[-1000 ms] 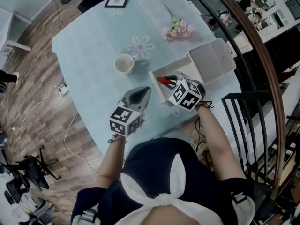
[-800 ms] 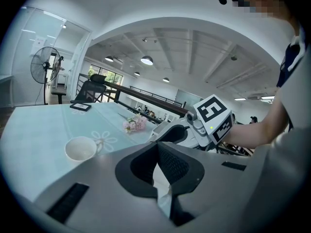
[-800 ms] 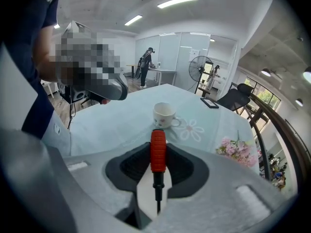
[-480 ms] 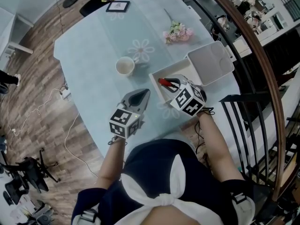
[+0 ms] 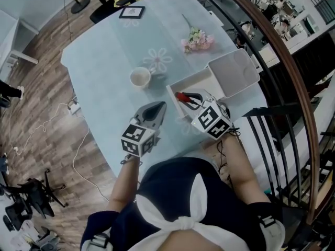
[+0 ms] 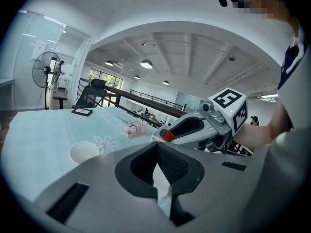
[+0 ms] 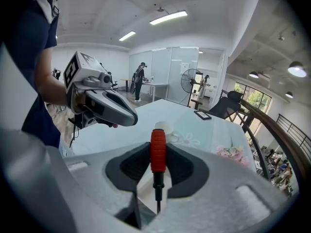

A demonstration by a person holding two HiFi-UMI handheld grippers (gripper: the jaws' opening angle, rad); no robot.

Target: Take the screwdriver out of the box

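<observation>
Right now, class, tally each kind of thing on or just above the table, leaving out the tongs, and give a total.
cup: 1
flower bunch: 1
box: 1
box lid: 1
screwdriver: 1
black frame: 1
Total: 6

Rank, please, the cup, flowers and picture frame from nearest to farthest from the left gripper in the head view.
1. Cup, just beyond the left gripper.
2. Flowers, farther right.
3. Picture frame, at the far end.
</observation>
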